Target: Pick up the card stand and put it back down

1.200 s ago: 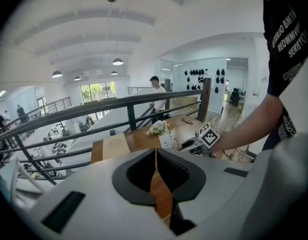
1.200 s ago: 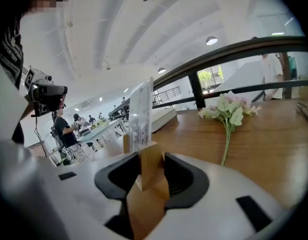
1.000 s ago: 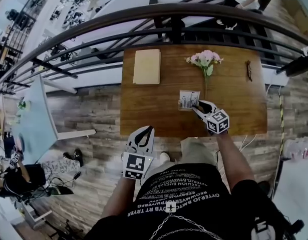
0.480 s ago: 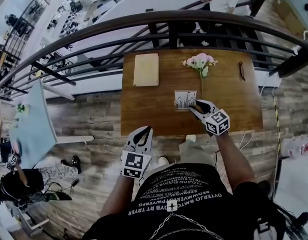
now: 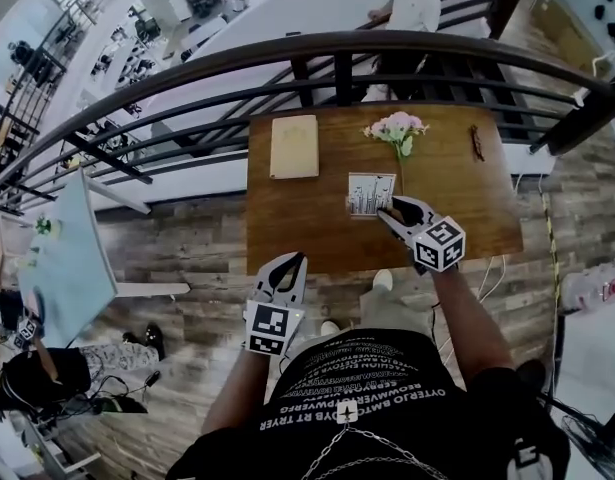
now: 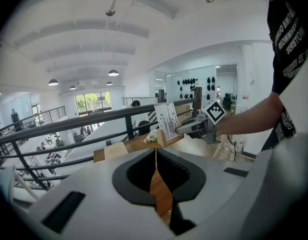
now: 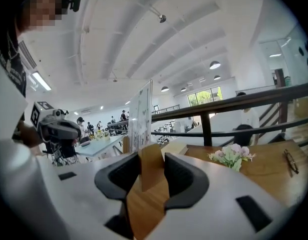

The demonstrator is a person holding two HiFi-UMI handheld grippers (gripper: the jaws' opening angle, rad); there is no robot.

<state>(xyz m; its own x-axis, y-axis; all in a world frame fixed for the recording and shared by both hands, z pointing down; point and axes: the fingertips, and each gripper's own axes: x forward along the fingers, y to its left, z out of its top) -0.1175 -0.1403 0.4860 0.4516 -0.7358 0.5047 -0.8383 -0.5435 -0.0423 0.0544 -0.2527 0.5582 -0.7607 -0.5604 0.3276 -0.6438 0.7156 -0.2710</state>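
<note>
Stand (image 5: 372, 194): wood block base with a thin upright card; held in the right gripper (image 5: 389, 211), jaws clamped on the block, seemingly just above the table (image 5: 287, 230), near the flowers (image 5: 395, 128); probably light and stiff, but top-heavy; block is the place to grip, since the card would flex. Left gripper (image 5: 290, 263) hangs off the table's near edge, jaws pressed together, empty.

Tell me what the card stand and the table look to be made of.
Card stand: base looks like light, matte wood, a plain tan block; upright card looks like white printed paper. Table: brown wood or veneer, visible grain.
</note>
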